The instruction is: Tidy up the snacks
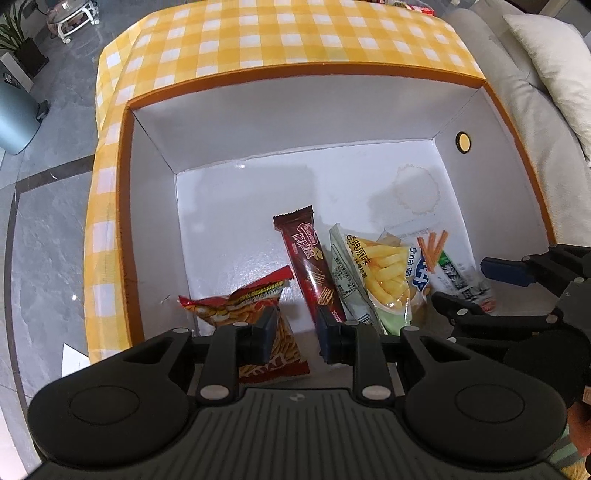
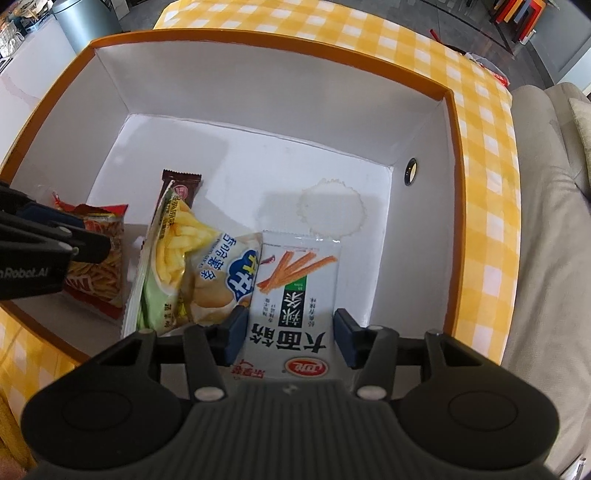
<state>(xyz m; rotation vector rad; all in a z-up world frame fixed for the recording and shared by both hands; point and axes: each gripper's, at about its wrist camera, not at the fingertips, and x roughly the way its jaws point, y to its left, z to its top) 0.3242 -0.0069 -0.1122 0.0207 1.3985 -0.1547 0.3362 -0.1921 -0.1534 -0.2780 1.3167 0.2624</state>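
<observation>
A white-lined box with an orange rim (image 1: 295, 70) (image 2: 258, 35) holds several snacks. My left gripper (image 1: 295, 336) is open above the box's near side, between a red snack bag (image 1: 258, 306) and a dark brown wafer bar (image 1: 310, 266). A fries bag (image 1: 380, 273) lies to the right of the bar. My right gripper (image 2: 288, 332) is open, its fingers either side of a white spicy-stick packet (image 2: 291, 295) that lies on the box floor. The red bag (image 2: 103, 266), the fries bag (image 2: 177, 258) and the bar (image 2: 181, 184) also show in the right wrist view.
The box stands on a yellow checked tablecloth (image 1: 277, 33) (image 2: 487, 155). A beige sofa with a cushion (image 1: 546, 66) is to the right. A grey tiled floor (image 1: 40, 240) lies to the left. More snack packs sit at the table's far edge (image 1: 413, 5).
</observation>
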